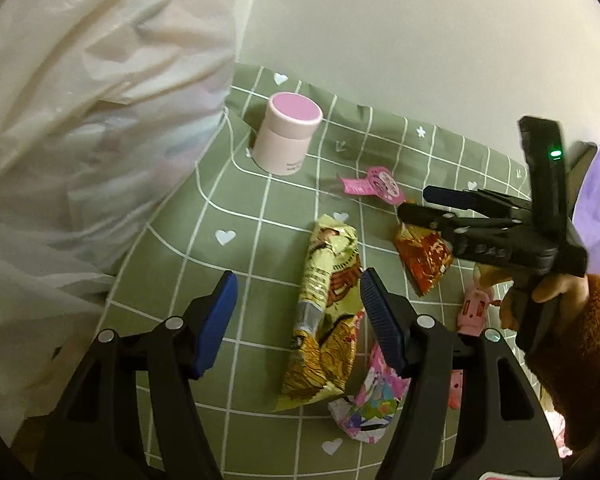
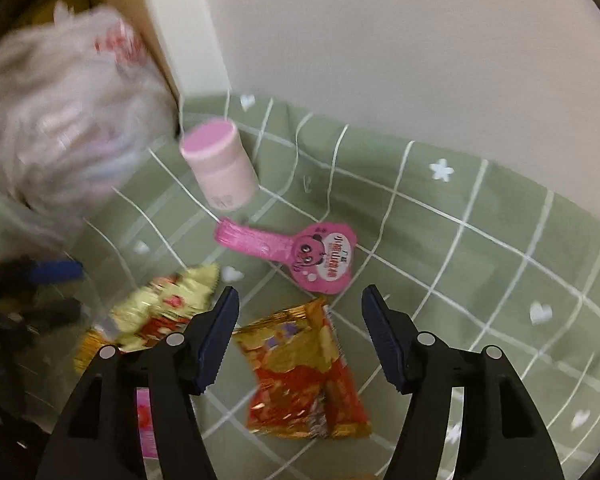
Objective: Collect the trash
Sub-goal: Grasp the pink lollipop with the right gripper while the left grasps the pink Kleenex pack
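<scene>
Right claw (image 2: 300, 332): jaws spread wide, nothing pinched, pointed down at the table (image 2: 480, 240) with its green checked cloth. Red-and-gold snack wrapper (image 2: 304, 376): flat on the cloth, directly below and between the spread jaws, not touched by either pad. Pink lollipop-shaped wrapper (image 2: 300, 254): just beyond the fingertips, toward the table's back edge. Pink cylindrical container (image 2: 222, 164): upright, farther back, near the wall. Yellow snack wrapper (image 2: 160, 312): left of the red one, partly behind the left finger.

Left claw (image 1: 298, 320): jaws spread, empty, above the cloth. Yellow wrapper (image 1: 328, 320) between the two fingers in that view, nearer the right-hand one, not gripped. Crumpled multicoloured wrapper (image 1: 372, 400): beside its lower end. White plastic bag (image 1: 80, 140): left side of the table, bulging.
</scene>
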Available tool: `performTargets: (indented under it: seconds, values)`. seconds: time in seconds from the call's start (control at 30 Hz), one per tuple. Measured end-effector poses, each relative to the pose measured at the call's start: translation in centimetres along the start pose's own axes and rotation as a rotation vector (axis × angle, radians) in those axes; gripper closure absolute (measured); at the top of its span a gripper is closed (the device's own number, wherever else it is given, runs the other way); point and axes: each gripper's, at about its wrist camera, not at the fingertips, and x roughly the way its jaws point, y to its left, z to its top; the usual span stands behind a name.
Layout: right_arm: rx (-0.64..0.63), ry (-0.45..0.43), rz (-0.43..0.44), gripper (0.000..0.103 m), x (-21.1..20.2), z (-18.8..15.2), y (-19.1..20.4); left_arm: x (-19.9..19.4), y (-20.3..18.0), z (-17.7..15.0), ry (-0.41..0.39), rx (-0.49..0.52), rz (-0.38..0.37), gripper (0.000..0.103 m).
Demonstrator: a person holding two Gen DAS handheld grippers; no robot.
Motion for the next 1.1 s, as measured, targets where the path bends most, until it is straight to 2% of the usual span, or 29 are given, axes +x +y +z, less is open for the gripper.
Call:
performTargets:
  seconds: [0.03,0.17,0.27,0.4,0.43,0.47,0.57,0.73,0.97,1.1]
  values:
    - [-0.031,0.015,-0.029,0.043,0.7,0.3,0.2,0.0,0.2,0.0,-0.001,-0.004,0.001,0.043]
    - [-0.056,0.069,-0.001,0.047,2.8,2.0,0.5,0.3,0.6,-0.3,0.009,-0.011,0.007,0.043]
    - [-0.052,0.098,-0.057,0.052,3.9,3.3,0.1,0.4,0.9,-0.4,0.01,-0.018,0.01,0.043]
    - [-0.012,0.155,0.017,0.054,4.9,3.6,-0.6,0.4,1.1,-0.3,0.008,-0.02,0.007,0.043]
    - [-0.03,0.166,0.002,0.06,5.2,3.5,-0.3,0.4,1.1,-0.3,0.009,-0.019,0.005,0.043]
    - [-0.047,0.159,-0.02,0.064,5.2,3.5,0.0,0.4,1.1,-0.4,0.01,-0.019,0.003,0.043]
    - [-0.053,0.093,-0.058,0.065,3.6,2.6,0.2,0.4,0.9,-0.5,0.014,-0.017,-0.008,0.043]
    - [0.046,-0.032,-0.061,0.065,-1.3,0.4,-0.5,1.0,0.5,-0.9,0.04,-0.015,-0.03,0.043]
    - [0.23,-0.168,-0.117,0.065,-10.2,-5.8,-2.5,1.3,-2.3,-2.1,0.089,0.037,-0.099,0.043]
    - [0.333,-0.21,-0.151,0.065,-13.4,-10.1,-2.8,2.0,-4.2,-3.5,0.135,0.065,-0.141,0.043]
